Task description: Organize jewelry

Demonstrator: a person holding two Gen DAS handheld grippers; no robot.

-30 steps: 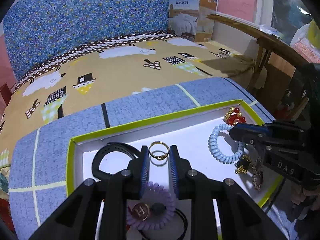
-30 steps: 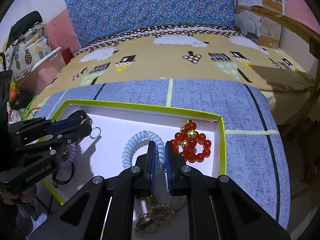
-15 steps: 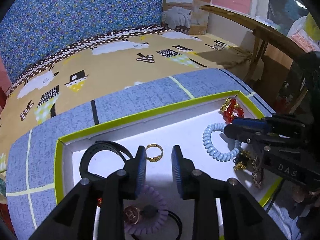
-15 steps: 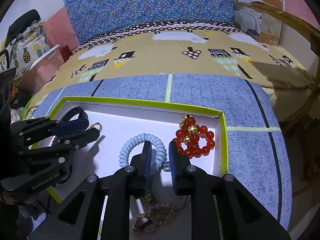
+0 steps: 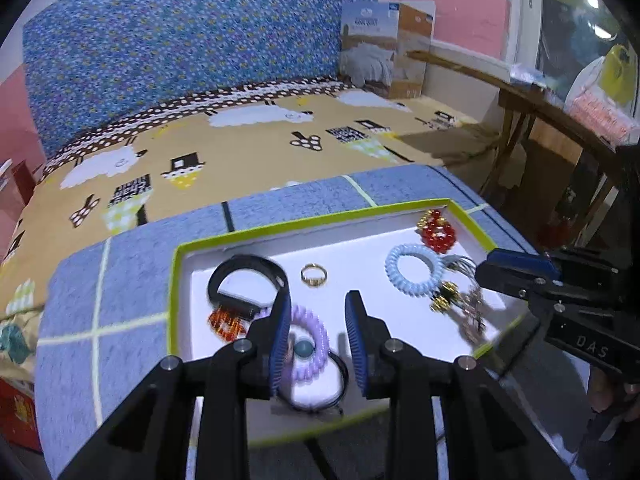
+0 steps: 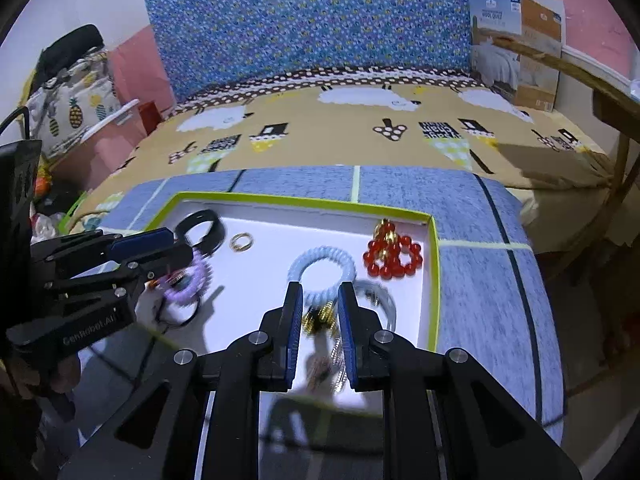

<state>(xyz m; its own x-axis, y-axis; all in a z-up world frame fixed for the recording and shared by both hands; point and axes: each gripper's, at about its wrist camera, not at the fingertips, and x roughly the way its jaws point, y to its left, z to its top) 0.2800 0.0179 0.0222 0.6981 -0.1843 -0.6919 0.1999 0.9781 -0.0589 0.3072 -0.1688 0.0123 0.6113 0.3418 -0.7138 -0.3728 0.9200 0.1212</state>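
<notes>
A white tray with a green rim (image 5: 304,224) (image 6: 304,200) holds the jewelry. In it lie a gold ring (image 5: 313,275) (image 6: 241,241), a black band (image 5: 246,280) (image 6: 200,230), a purple coil tie (image 5: 308,340) (image 6: 192,280), a light blue coil tie (image 5: 414,270) (image 6: 322,268), a red bead bracelet (image 5: 438,232) (image 6: 394,256) and gold chains (image 5: 460,304) (image 6: 320,316). My left gripper (image 5: 316,336) is open and empty above the purple tie. My right gripper (image 6: 319,332) is open and empty above the chains.
The tray sits on a blue-grey checked cloth (image 5: 120,280) at the edge of a bed with a yellow sheep-print sheet (image 5: 240,148). A cardboard quilt box (image 5: 384,48) stands at the back. A wooden table (image 5: 540,120) is on the right.
Both grippers have opened wider and pulled back toward the near edge of the tray. The gold ring, earlier between my left fingertips, now lies free on the tray ahead of them.
</notes>
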